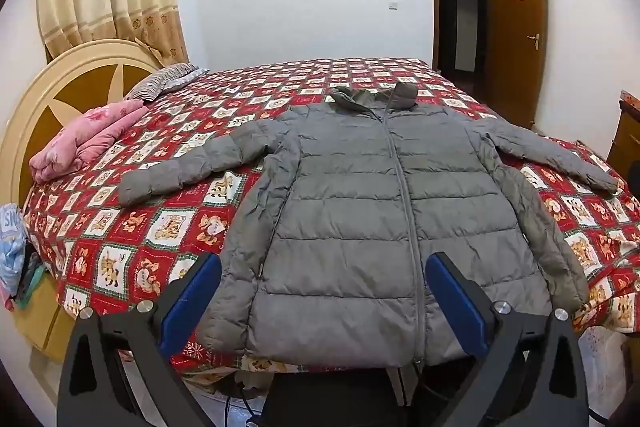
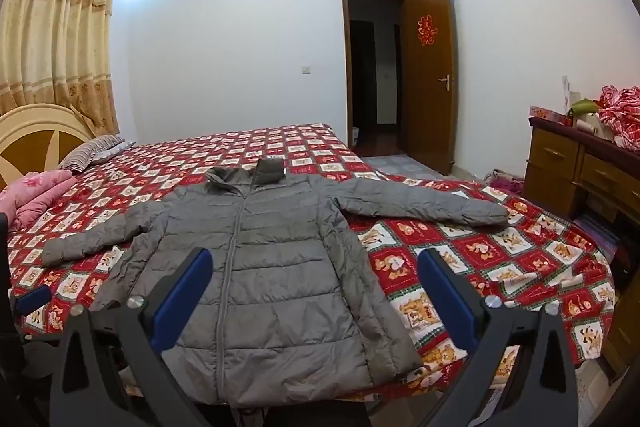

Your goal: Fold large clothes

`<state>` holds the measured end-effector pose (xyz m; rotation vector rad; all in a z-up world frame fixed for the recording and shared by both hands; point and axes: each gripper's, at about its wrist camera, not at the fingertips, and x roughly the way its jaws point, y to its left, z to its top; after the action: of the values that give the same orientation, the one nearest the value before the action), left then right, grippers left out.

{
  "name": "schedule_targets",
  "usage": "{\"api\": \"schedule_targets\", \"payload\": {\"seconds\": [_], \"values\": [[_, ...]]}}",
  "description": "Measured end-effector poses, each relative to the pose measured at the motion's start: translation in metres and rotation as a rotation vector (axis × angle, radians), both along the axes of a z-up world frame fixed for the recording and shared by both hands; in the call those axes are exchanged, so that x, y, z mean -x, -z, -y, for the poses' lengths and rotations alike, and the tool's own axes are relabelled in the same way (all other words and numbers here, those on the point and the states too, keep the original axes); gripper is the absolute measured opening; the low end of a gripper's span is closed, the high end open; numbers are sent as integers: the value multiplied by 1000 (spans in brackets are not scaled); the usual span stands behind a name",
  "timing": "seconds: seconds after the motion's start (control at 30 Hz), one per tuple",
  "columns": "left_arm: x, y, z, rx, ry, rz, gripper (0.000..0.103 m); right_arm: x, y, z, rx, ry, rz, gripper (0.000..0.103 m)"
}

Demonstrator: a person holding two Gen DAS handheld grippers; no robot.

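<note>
The jacket [image 1: 360, 211] is lying flat and zipped on the bed [image 1: 168, 227], hem hanging at the near edge. The left gripper [image 1: 323, 301] and right gripper [image 2: 316, 291] are hovering over the hem, jaws wide, gripping nothing. The slippery padding is risking a one-layer pinch, or a slide off the edge. Its long axis is running hem to collar, collar pointing away, sleeves spreading sideways.

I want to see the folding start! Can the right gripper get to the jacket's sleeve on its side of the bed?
Probably yes. The right gripper is open and holds nothing, and the grey jacket's right sleeve lies flat on the bedspread with nothing on it or in front of it.
</note>
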<state>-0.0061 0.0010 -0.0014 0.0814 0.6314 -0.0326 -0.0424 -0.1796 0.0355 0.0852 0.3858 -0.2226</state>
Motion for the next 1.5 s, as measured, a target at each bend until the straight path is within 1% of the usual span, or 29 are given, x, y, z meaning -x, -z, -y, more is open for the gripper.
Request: {"api": "schedule_targets", "payload": {"seconds": [0.47,1.5], "values": [[0,3,1,-8,6,-13,102,1,0,2,-13,-3,-3,103],[-1,2,2,-10,7,-9,102,-1,1,1,-16,2,-6,103]]}}
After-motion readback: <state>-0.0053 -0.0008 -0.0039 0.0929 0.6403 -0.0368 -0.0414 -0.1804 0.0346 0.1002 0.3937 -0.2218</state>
